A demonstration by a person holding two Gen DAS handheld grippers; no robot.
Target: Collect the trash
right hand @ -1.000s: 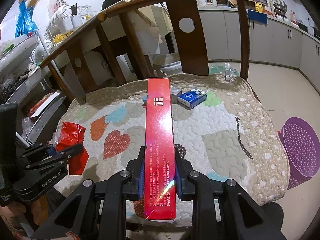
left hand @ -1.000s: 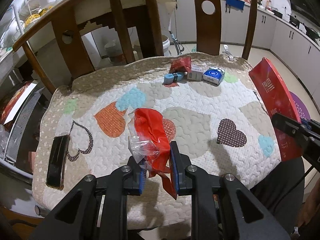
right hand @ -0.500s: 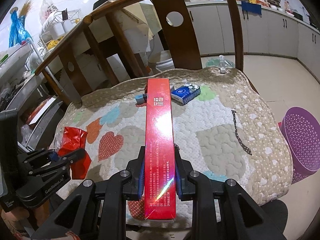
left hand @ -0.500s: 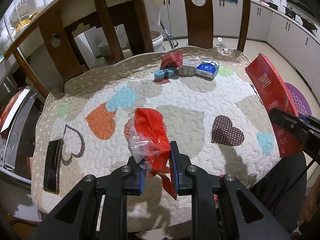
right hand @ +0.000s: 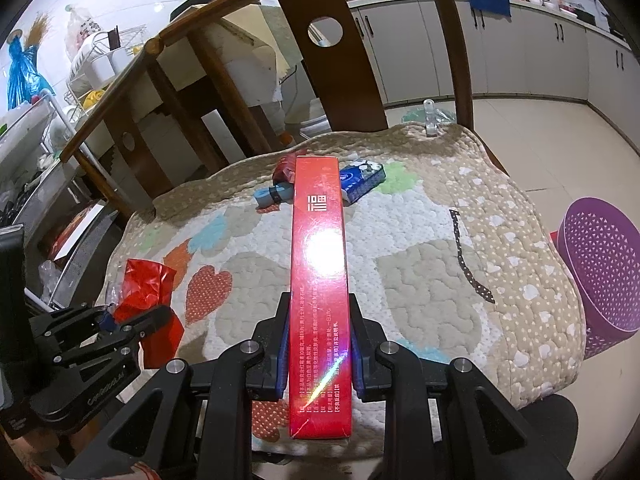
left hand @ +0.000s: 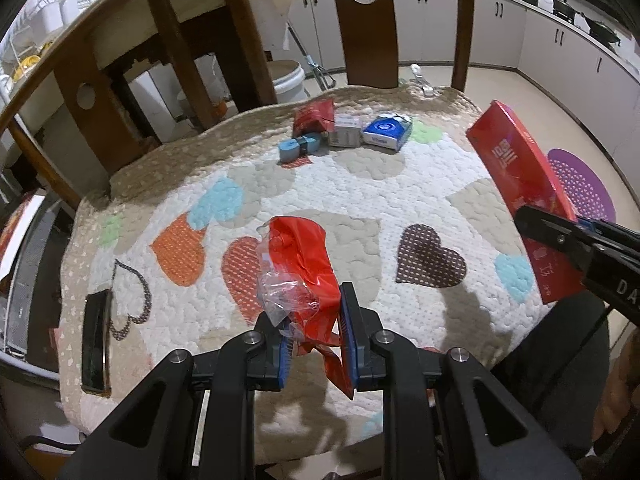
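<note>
My left gripper (left hand: 314, 320) is shut on a crumpled red plastic bag (left hand: 302, 256) with a scrap of clear wrapper (left hand: 282, 294), held just above the near part of a quilted chair cushion (left hand: 360, 184). The same bag (right hand: 148, 280) shows at the left of the right wrist view, in the left gripper (right hand: 128, 320). My right gripper (right hand: 319, 320) is shut on a long red box (right hand: 320, 264) that points away over the cushion; the box (left hand: 520, 184) appears at the right edge of the left wrist view. At the cushion's far side lie a red packet (left hand: 314, 114), a blue roll (left hand: 300, 146), a small grey box (left hand: 346, 131) and a blue pack (left hand: 387, 131).
A purple perforated basket (right hand: 600, 264) stands on the floor right of the chair. A black phone-like slab (left hand: 95, 340) lies on the cushion's left edge. The wooden chair back (left hand: 364, 28) rises behind. A white bucket (left hand: 286, 82) and shelves sit beyond. A white clip (right hand: 430, 118) rests at the far edge.
Both grippers have drifted back and slightly down from the chair, still holding the bag and the box; the cushion's far items look a little farther off and the purple basket shows more.
</note>
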